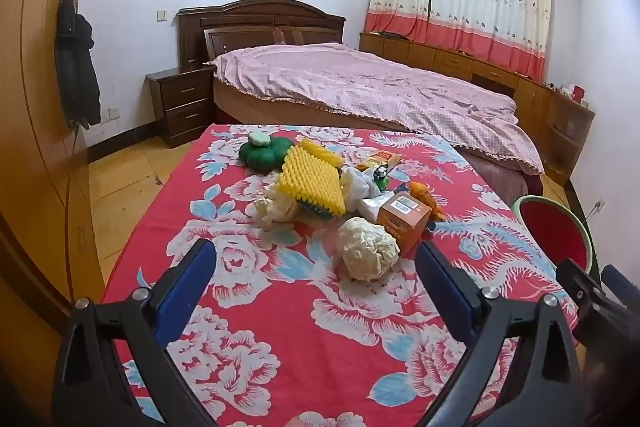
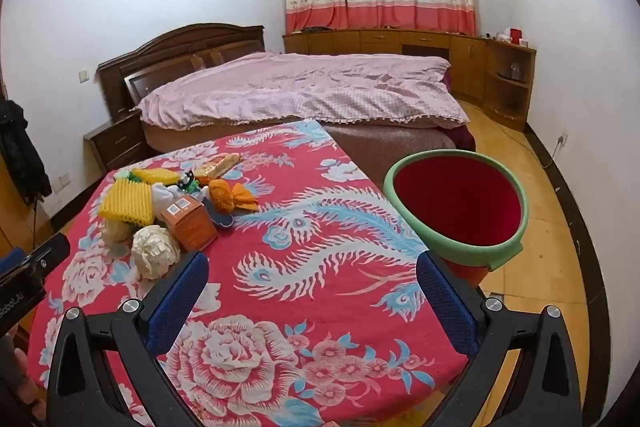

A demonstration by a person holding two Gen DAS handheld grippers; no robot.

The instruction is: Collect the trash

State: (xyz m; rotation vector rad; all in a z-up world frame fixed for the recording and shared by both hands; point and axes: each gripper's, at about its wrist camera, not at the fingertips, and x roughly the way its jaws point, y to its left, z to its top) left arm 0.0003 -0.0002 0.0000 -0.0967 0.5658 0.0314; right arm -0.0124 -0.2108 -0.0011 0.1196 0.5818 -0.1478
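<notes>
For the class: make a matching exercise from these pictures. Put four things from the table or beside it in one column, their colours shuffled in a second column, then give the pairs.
Things:
1. crumpled paper ball
2. foam net sleeve
3. small carton
4. bin, inside wall

Colours:
A. red
B. orange
C. cream
D. yellow

Pairs: 1-C, 2-D, 3-B, 4-A

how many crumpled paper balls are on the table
2. One crumpled paper ball lies nearest, beside the orange box; the other sits partly under the yellow foam net. More may be hidden in the pile.
</notes>
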